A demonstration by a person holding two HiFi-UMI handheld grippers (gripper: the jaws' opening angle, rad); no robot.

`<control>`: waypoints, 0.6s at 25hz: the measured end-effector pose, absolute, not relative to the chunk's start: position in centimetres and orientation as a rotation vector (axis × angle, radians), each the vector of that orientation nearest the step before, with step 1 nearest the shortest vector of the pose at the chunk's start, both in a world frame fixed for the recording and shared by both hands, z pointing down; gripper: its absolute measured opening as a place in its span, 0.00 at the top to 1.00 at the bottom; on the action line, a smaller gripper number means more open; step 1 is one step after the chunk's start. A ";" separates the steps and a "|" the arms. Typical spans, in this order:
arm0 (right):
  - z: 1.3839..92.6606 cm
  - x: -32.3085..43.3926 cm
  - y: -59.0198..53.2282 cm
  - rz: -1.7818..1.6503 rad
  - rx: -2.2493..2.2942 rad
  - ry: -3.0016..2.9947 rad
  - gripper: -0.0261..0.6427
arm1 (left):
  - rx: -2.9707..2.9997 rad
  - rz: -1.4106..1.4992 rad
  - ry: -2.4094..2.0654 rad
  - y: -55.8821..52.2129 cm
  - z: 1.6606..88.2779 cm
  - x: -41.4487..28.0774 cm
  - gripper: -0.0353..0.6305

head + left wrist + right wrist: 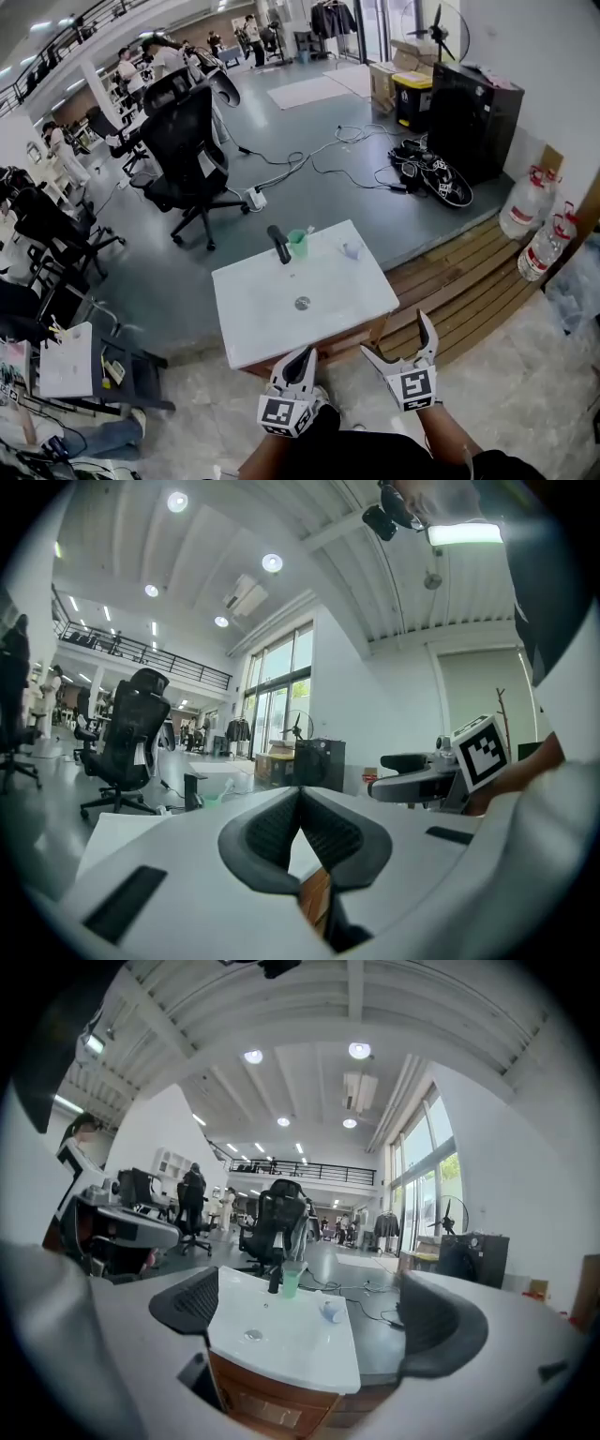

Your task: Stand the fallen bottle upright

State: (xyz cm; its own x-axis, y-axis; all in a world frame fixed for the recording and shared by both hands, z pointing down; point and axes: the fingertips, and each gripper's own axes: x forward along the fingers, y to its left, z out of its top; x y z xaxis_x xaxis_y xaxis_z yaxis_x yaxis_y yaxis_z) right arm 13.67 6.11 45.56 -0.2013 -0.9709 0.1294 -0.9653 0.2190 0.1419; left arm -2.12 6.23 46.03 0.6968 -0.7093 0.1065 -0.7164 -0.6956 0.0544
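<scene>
Holding both tongs at the near edge of the white rectangular countertop [272, 319], I have my left gripper [304, 356] clenched, jaw against jaw with nothing between them. My right gripper [395, 334] is released, spread wide and empty. The small clear plastic bottle [351, 250] lies toward the far right of the top, well apart from both tongs, right of the translucent green cup [297, 243] and the black faucet [279, 245].

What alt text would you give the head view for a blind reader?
A white table holds a green cup, a dark upright post and a small clear bottle, apparently on its side. Below it, two hand-held grippers: the left gripper shut, the right gripper open.
</scene>
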 end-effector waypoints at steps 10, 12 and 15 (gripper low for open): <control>45.5 9.8 -7.9 -0.014 1.833 -2.281 0.07 | 2.841 0.111 -1.219 -7.2 44.7 -5.8 0.92; 45.3 8.7 -10.5 -0.010 1.828 -2.281 0.07 | 2.847 0.113 -1.211 -9.7 44.9 -6.6 0.92; 45.5 7.7 -13.8 0.010 1.820 -2.271 0.07 | 2.845 0.099 -1.196 -13.1 44.8 -7.3 0.92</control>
